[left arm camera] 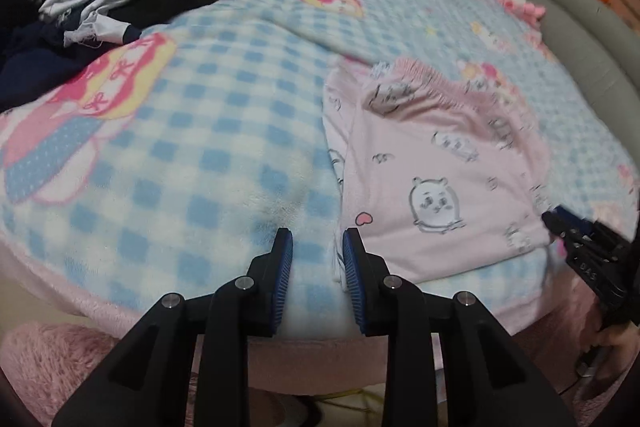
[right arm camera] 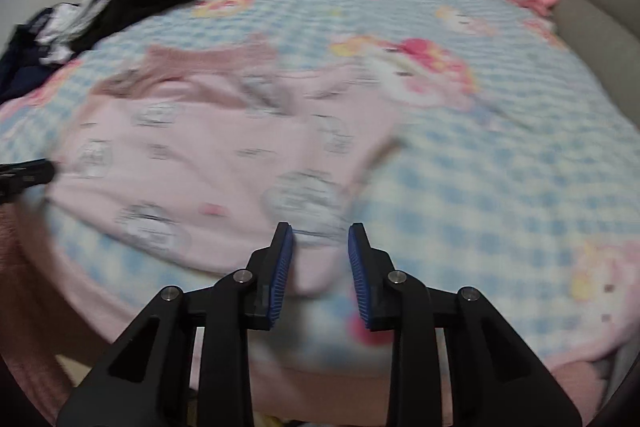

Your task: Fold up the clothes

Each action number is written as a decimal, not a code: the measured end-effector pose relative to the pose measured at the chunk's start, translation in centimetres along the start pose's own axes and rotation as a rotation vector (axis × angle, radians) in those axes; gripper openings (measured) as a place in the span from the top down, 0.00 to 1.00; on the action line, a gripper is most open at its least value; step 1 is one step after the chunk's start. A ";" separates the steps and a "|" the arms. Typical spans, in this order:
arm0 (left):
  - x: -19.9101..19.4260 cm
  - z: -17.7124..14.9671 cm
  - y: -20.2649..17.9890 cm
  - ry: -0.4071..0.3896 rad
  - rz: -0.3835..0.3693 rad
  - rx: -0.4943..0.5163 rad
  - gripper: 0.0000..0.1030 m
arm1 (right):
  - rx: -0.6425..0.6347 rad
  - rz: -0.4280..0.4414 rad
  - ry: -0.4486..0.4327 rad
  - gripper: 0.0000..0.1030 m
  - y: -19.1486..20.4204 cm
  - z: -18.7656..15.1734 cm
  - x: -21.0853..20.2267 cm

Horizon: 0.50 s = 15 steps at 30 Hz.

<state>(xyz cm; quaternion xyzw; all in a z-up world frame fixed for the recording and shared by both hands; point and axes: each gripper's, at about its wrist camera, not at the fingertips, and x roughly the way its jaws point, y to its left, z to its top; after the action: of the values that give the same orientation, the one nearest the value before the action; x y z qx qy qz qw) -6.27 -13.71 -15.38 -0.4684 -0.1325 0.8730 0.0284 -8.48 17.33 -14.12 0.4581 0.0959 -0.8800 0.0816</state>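
Left view alone shows the left tool [left arm camera: 317, 235] narrowly parted, empty, beside pink pyjamas [left arm camera: 440, 187]; right tool [right arm camera: 320, 231] likewise, over their blurred corner.

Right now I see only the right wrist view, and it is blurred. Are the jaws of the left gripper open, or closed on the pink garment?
Observer: Open. The left gripper has nothing pinched; the left edge of the pink garment lies just beside one finger.
Operator: Is the garment lying flat?
Observer: Mostly flat in the left wrist view, with its gathered waistband at the far end.
Operator: Where does my right gripper stand on it?
Observer: The right gripper has its tips at the garment's near right corner; whether they touch the cloth, I cannot tell.
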 end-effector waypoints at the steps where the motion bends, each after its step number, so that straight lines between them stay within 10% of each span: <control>1: -0.3 0.1 -0.2 -0.016 -0.024 0.008 0.72 | 0.035 0.028 -0.005 0.72 -0.8 0.1 -0.3; 6: 1.1 -0.2 -1.9 0.020 -0.003 0.075 0.71 | 0.074 0.190 -0.009 0.64 -0.2 0.3 -0.4; 15: 0.2 1.5 1.7 -0.038 -0.120 -0.146 0.72 | 0.134 0.054 0.029 0.56 -3.2 0.2 -0.8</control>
<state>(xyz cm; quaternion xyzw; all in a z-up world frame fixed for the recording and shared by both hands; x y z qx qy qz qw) -7.48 -15.63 -15.20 -0.4441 -0.2241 0.8664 0.0439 -8.89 20.40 -13.06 0.4776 0.0258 -0.8752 0.0730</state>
